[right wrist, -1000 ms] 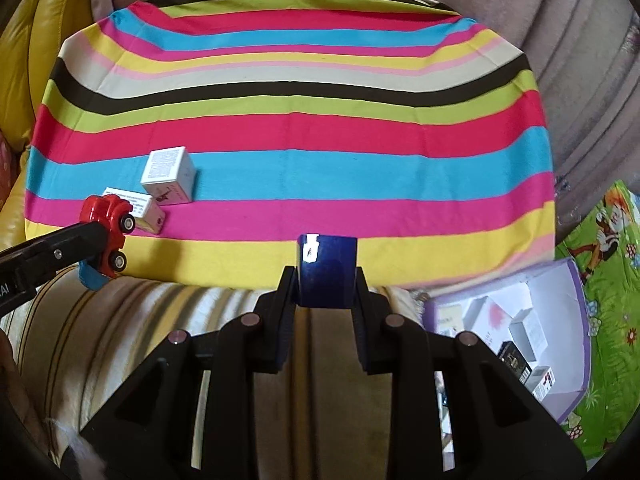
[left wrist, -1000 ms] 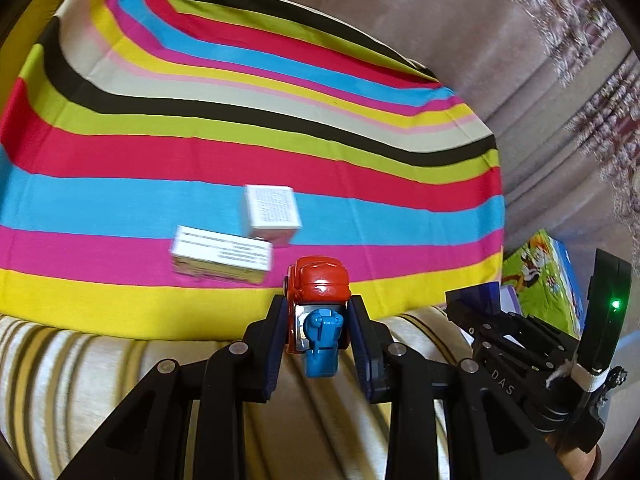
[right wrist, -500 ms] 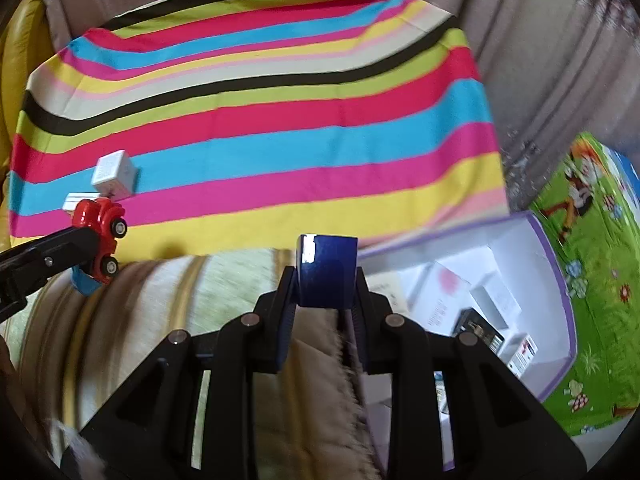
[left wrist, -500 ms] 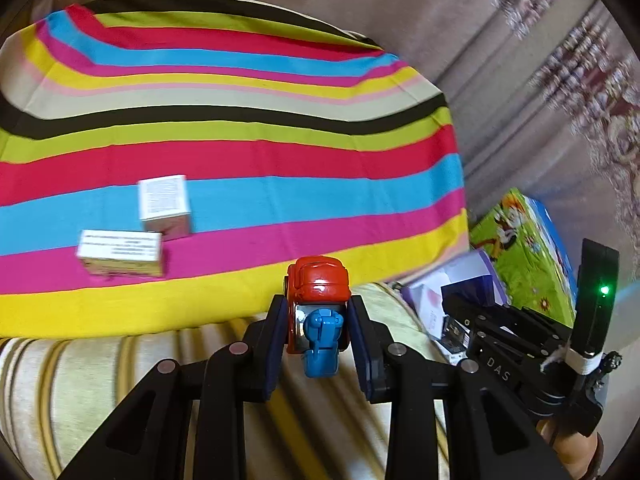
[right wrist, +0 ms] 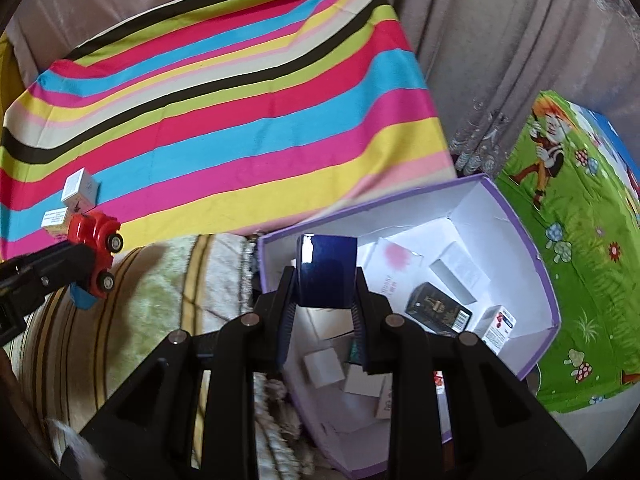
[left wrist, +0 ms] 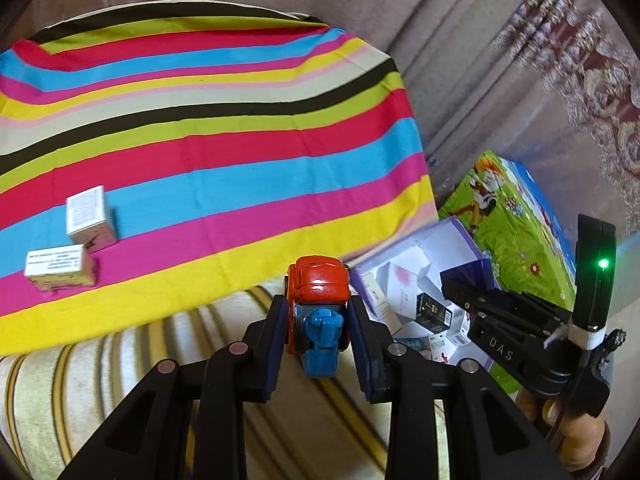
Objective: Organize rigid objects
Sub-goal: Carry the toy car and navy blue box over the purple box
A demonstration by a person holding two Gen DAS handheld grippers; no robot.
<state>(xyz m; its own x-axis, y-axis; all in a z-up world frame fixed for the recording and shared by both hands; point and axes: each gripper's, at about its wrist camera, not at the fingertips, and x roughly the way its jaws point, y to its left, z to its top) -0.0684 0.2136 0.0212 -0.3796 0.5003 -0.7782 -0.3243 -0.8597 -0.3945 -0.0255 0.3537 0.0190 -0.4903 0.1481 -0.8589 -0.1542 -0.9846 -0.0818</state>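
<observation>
Two small white cartons (left wrist: 78,248) sit side by side on the striped cloth (left wrist: 224,160). The left tool (left wrist: 318,320) pinches a red toy truck (left wrist: 318,300) with a blue part, its length running along the fingers. The right tool (right wrist: 326,280) clamps a glossy dark-blue box (right wrist: 326,270) upright over the open purple-edged box (right wrist: 516,216) of small cartons.

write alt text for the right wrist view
Right gripper holds a dark blue box above an open purple bin of small cartons. At left, the left gripper holds a red toy car by a striped cloth.
</observation>
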